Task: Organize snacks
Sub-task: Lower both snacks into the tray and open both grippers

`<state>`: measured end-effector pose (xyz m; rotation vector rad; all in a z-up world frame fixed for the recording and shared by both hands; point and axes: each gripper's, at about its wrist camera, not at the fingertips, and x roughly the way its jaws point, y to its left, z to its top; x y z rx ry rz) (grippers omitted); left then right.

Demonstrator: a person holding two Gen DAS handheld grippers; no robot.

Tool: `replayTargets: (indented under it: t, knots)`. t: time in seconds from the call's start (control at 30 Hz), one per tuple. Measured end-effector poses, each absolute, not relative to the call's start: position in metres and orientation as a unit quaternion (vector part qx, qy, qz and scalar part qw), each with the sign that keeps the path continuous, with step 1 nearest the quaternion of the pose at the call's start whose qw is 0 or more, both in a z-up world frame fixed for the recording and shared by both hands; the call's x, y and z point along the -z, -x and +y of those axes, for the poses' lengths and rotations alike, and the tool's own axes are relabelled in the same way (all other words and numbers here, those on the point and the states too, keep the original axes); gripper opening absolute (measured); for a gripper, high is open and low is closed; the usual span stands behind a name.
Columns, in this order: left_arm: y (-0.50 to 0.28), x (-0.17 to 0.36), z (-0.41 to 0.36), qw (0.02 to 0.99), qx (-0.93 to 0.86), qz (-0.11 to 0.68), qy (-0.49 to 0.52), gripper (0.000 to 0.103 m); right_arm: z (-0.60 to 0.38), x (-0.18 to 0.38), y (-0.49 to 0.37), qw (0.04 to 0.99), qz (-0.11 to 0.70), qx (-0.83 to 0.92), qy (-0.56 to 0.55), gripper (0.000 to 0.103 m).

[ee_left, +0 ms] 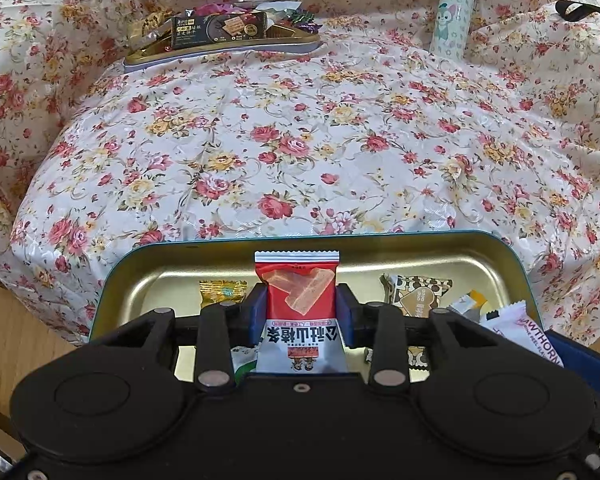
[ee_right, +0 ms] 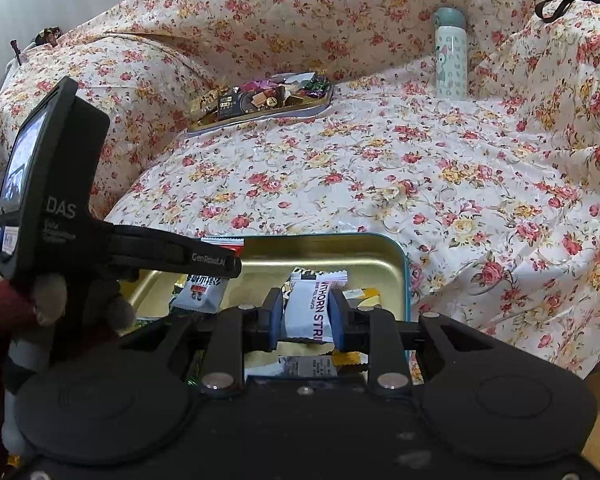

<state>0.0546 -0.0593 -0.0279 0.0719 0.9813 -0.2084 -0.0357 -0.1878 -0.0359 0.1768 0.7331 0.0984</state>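
While both grippers hang over the near gold tin (ee_left: 512, 264), the left gripper (ee_left: 302, 312) has its jaws clamped on a red snack packet (ee_left: 298, 288), and the right gripper (ee_right: 305, 316) is squeezed tight on a white hawthorn strip packet (ee_right: 308, 312). More snacks sit in a far tray (ee_right: 320, 106), well apart on the floral cloth (ee_left: 300, 140).

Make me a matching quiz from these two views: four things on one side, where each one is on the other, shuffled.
Things:
1. red and white snack packet
2. white hawthorn strip packet
3. pale green bottle
4. black biscuit packet

Places:
A. standing upright on the floral cloth
B. between the right gripper's fingers
C. on the far heaped tray
D. between the left gripper's fingers

Pairs: 1-D, 2-B, 3-A, 4-C
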Motion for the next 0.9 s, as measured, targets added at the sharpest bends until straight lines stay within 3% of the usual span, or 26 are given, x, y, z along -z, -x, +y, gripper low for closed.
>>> replayTargets:
  t: [0.37,0.47,0.9]
  knots:
    - [-0.046,0.012,-0.046,0.89,0.088,0.447,-0.027,0.048,-0.184,0.037,0.034,0.927,0.361,-0.058,-0.082,0.026]
    - [-0.036,0.005,-0.039,0.898,0.076,0.433,-0.031,0.056,-0.181,0.038,0.033,0.927,0.362,-0.063,-0.079,0.026]
    - [0.008,-0.004,-0.014,0.912,0.035,0.407,-0.033,0.056,-0.162,0.039,0.029,0.932,0.355,-0.061,-0.042,0.027]
